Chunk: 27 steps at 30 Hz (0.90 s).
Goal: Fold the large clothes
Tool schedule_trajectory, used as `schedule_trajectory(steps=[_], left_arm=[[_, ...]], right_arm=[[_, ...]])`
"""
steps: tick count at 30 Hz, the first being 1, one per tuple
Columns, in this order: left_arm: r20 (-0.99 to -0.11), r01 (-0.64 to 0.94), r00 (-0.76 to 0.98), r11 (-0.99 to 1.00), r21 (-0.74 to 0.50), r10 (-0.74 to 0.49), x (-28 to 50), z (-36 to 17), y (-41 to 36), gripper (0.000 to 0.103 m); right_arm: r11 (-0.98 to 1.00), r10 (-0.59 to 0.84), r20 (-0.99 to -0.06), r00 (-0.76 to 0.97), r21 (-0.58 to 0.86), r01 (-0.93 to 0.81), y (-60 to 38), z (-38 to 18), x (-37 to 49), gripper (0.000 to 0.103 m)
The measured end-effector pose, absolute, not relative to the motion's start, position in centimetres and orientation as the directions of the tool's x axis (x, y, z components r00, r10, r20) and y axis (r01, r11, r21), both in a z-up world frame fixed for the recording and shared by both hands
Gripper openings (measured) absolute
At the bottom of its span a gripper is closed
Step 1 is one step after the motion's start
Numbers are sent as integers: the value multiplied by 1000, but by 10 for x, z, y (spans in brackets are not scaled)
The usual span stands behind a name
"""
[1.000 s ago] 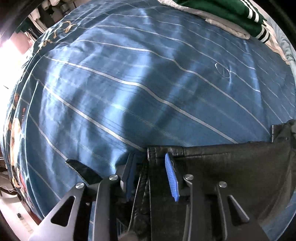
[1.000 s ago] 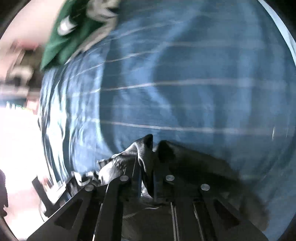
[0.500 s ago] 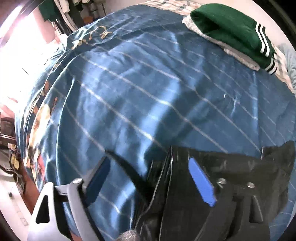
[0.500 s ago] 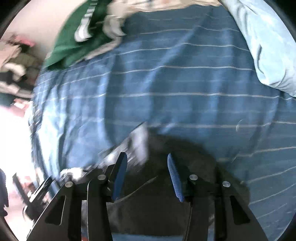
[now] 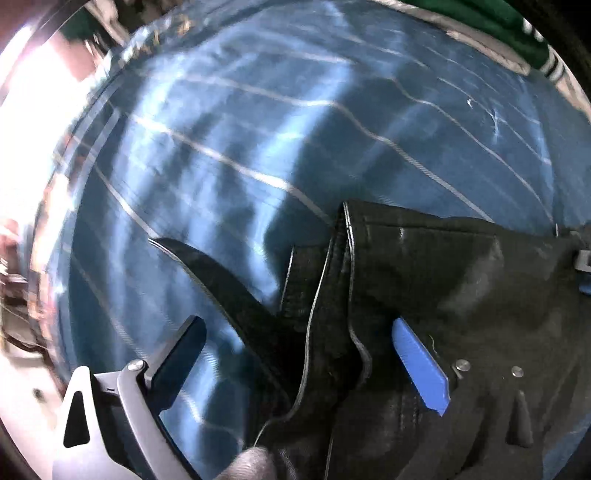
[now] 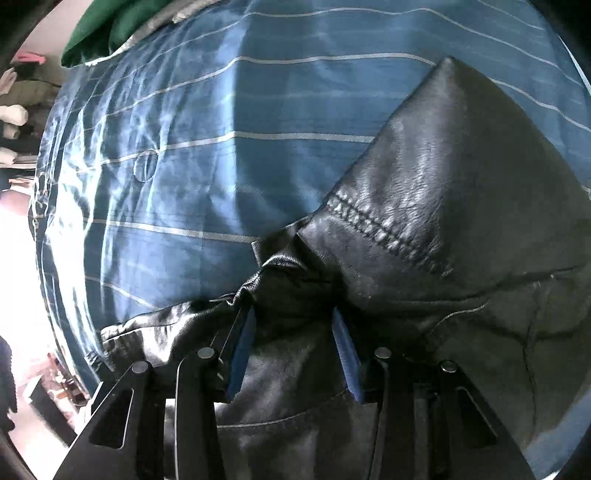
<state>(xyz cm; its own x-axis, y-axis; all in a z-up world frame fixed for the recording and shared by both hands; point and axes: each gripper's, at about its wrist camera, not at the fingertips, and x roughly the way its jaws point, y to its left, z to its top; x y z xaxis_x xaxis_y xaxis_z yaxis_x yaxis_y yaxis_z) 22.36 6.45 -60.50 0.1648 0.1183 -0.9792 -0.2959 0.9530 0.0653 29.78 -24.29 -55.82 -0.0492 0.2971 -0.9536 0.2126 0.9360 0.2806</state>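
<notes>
On the bed, a black leather jacket (image 5: 461,280) lies across a blue cover (image 5: 258,129) with thin pale stripes.

Left wrist view: the left gripper (image 5: 295,354) stands wide open. Its left finger sits over bare cover; its right finger, with a blue pad (image 5: 421,365), sits over the jacket. A stitched jacket edge and a loose black strap (image 5: 221,284) run between the fingers, gripped by neither. The strap trails left onto the cover. A green garment (image 5: 491,18) lies at the far edge of the bed.

Right wrist view: the right gripper (image 6: 295,350) is open, both blue pads (image 6: 242,354) visible and apart. Bunched leather fills the gap between the fingers; whether the pads touch it cannot be told. A jacket panel (image 6: 461,155) with a row of stitching rises to a point ahead and to the right of the gripper. The green garment (image 6: 107,26) lies at the upper left, well apart from the jacket. The room beyond the bed is blurred and overexposed.
</notes>
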Motion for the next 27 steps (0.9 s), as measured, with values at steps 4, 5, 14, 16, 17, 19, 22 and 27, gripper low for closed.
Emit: schedule_trajectory(steps=[4,5,14,16,17,19,22,27], left_arm=[[-985,-323,175,944,-58,-1,224,-614,81,103],[-982,-322,187,944,-70,-9,223,-614,82,103],[-979,-382,203,920,-92,-13,222,-592,101,103],[-969,-349,243,936,-36,54,221,-563,94,103],[-959,-320,266,947,8,98,221,-545,85,103],[-950,-276,295,961,21,106,223,-524,68,103],[-951,-195,304,981,-5,56,231,-507,24,103],[-963,-103,267,992,-71,-41,249,-532,-58,103]], right_arm=[[917,314,-948,58,318,242,-290,-530,305,44],[904,321,-946,49,321,281,-307,-543,309,36],[841,433,-901,33,417,344,-335,-543,307,7],[825,415,-904,104,422,377,-360,-517,285,41],[817,401,-907,132,419,396,-372,-508,273,53],[773,374,-906,200,424,472,-408,-491,233,67],[702,354,-901,250,433,566,-449,-487,177,67],[547,397,-855,333,512,662,-499,-534,102,67]])
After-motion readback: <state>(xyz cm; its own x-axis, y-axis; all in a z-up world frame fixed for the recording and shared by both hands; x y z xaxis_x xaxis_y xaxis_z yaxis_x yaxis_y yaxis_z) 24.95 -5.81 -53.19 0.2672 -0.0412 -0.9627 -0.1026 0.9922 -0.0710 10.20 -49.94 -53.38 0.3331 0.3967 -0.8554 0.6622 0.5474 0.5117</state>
